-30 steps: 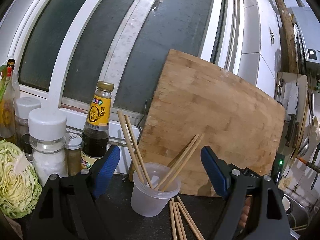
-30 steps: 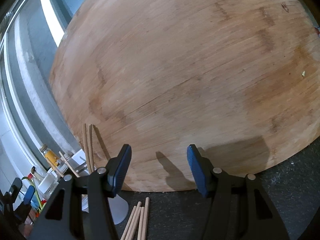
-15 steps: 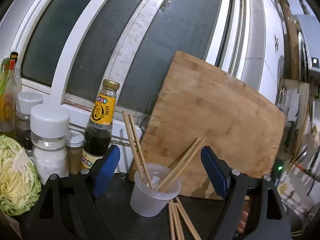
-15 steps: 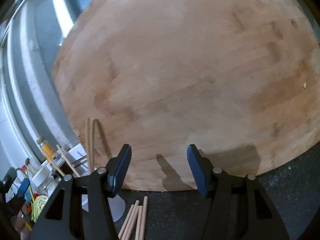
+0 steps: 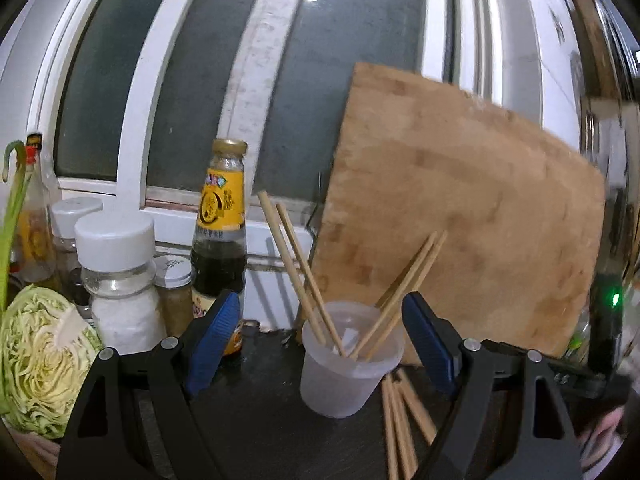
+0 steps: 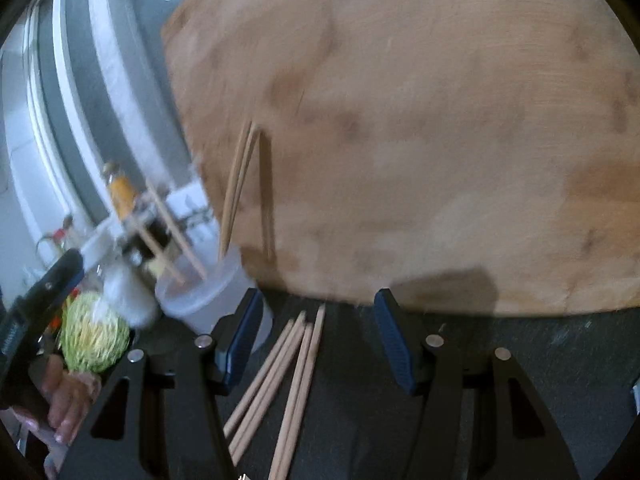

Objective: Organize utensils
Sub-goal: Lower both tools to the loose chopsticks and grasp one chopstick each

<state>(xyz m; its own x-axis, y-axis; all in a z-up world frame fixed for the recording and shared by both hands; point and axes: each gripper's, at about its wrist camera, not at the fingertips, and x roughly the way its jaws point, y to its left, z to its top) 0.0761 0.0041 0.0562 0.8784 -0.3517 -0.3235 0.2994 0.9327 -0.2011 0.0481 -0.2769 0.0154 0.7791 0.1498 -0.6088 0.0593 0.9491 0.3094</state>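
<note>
Four chopsticks (image 5: 362,292) in one plastic cup (image 5: 348,364), four loose chopsticks (image 6: 280,384) on counter, both grippers' fingers spread, empty.

Pale tan is being shown by the chopsticks (image 5: 400,432), frosted translucent white by the cup (image 5: 348,364), and mottled light brown by the cutting board (image 5: 480,216). Blue pads (image 5: 212,340) are being carried on black gripper arms; a yellow label is being displayed by the dark sauce bottle (image 5: 220,236).

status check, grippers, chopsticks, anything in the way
Left gripper open, empty, at the cup. Right gripper open, empty, over loose chopsticks on the counter. Four chopsticks in cup. Cutting board close behind.
</note>
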